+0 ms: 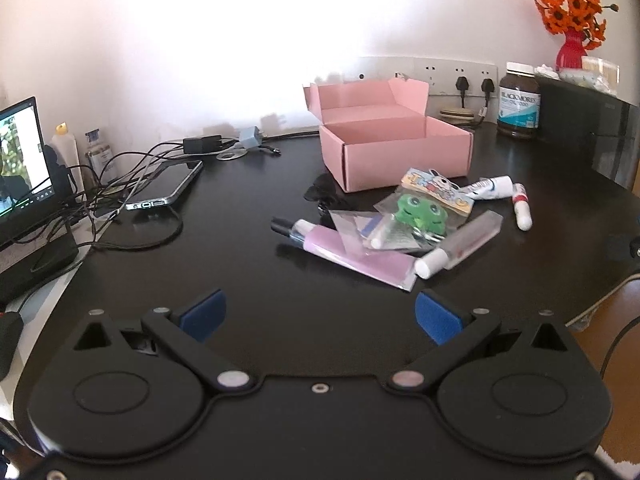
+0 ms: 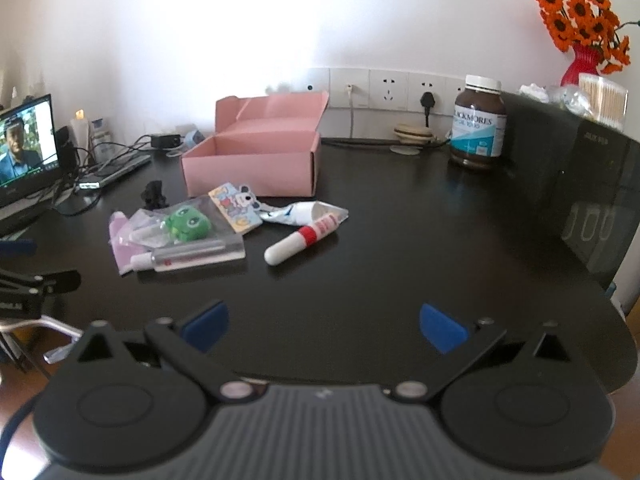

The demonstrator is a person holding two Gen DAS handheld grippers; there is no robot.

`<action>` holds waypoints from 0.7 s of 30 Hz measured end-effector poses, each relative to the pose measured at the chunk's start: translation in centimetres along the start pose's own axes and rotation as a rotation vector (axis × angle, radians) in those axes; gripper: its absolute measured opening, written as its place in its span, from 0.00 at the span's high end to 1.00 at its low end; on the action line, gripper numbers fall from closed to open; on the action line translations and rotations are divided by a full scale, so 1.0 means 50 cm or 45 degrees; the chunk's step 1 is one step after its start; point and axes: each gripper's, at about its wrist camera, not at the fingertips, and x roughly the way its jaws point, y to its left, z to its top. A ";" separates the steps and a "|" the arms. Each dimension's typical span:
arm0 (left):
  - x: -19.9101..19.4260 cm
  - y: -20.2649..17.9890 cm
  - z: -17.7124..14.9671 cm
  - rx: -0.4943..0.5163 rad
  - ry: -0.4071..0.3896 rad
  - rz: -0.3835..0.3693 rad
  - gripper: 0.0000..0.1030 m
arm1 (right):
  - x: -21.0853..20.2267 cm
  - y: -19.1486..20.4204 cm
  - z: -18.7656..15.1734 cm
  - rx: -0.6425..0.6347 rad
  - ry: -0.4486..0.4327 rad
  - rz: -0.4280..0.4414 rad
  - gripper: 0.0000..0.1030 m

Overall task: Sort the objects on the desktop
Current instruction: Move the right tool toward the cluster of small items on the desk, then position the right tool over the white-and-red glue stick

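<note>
The pink box (image 2: 250,160) stood open-lidded at the back of the dark table (image 2: 400,260), the small clutter bunched just before it. Both grippers hung back near the table's front edge, jaws spread and empty. The white tube with the red band (image 2: 304,237) lay ahead and left of the right gripper (image 2: 324,326), its long axis slanting away rightward; the left gripper (image 1: 318,314) looked farther off.
</note>
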 end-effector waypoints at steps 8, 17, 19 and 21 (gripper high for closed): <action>0.012 0.022 0.019 -0.031 -0.020 -0.003 0.00 | 0.017 0.004 0.017 -0.031 -0.013 -0.019 0.01; 0.037 0.035 0.031 -0.028 -0.004 -0.005 0.00 | 0.039 -0.007 0.043 0.007 -0.011 -0.021 0.01; 0.042 0.036 0.031 -0.027 0.000 -0.007 0.00 | 0.045 -0.007 0.046 0.005 -0.009 -0.027 0.01; 0.046 0.037 0.033 -0.027 0.004 -0.008 0.00 | 0.051 -0.007 0.048 0.005 -0.003 -0.026 0.01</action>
